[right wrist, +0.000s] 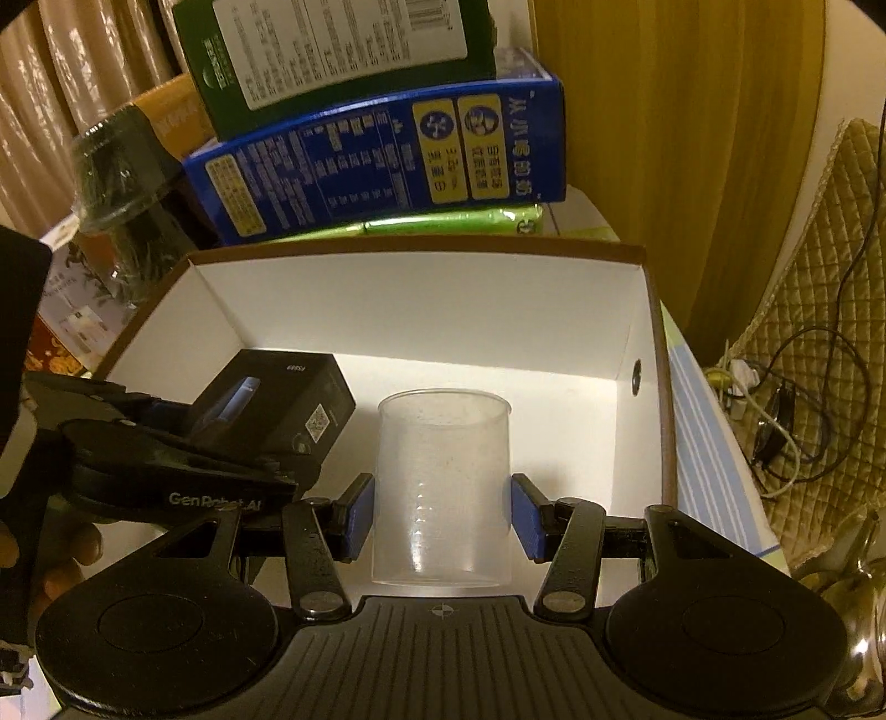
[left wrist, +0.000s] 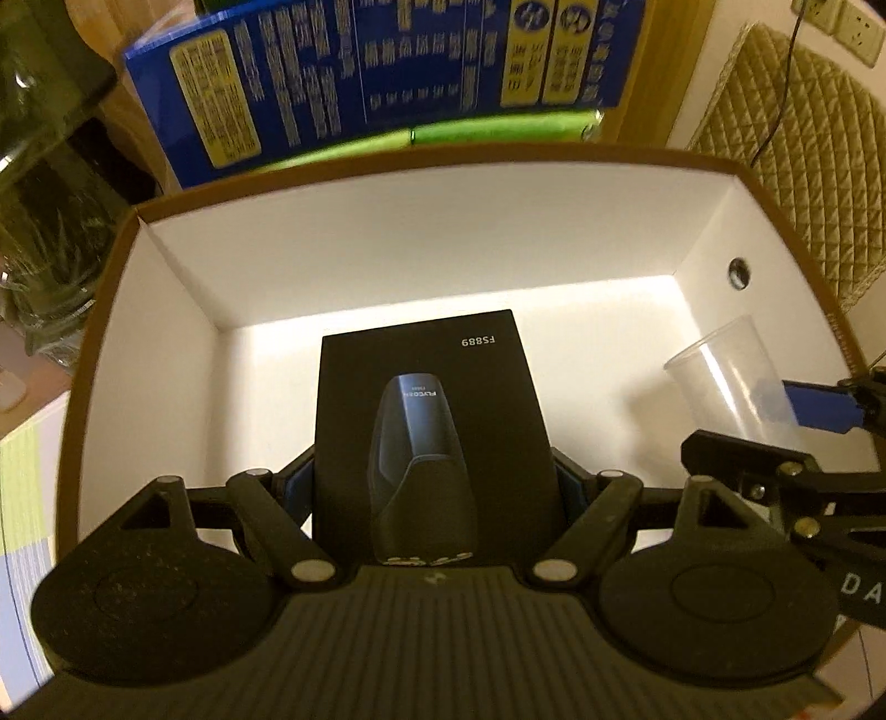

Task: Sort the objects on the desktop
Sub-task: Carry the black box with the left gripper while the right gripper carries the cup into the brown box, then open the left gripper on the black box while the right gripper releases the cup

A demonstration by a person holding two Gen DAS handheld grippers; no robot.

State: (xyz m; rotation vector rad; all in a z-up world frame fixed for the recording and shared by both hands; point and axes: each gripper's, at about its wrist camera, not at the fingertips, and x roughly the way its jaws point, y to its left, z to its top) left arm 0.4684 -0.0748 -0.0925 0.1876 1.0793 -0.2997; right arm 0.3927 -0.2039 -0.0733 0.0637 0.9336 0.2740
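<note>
1. Curtains point(right wrist: 664, 138) are hanging behind the tabletop point(right wrist: 714, 443), where stacked cartons point(right wrist: 376, 160) are standing just beyond an open white tray point(left wrist: 387, 243).
2. My left gripper point(left wrist: 434, 482) is reaching into the tray, its jaws clamping the black box point(left wrist: 426, 399) by its sides.
3. My right gripper point(right wrist: 440, 515) is holding the clear cup point(right wrist: 443, 482) upright inside the tray, jaws pressing its walls, right of the box.

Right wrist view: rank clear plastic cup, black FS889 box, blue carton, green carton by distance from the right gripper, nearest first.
1. Clear plastic cup, between the right gripper fingers.
2. Black FS889 box, left, inside the white storage box.
3. Blue carton, behind the storage box.
4. Green carton, stacked on top of the blue one.
</note>
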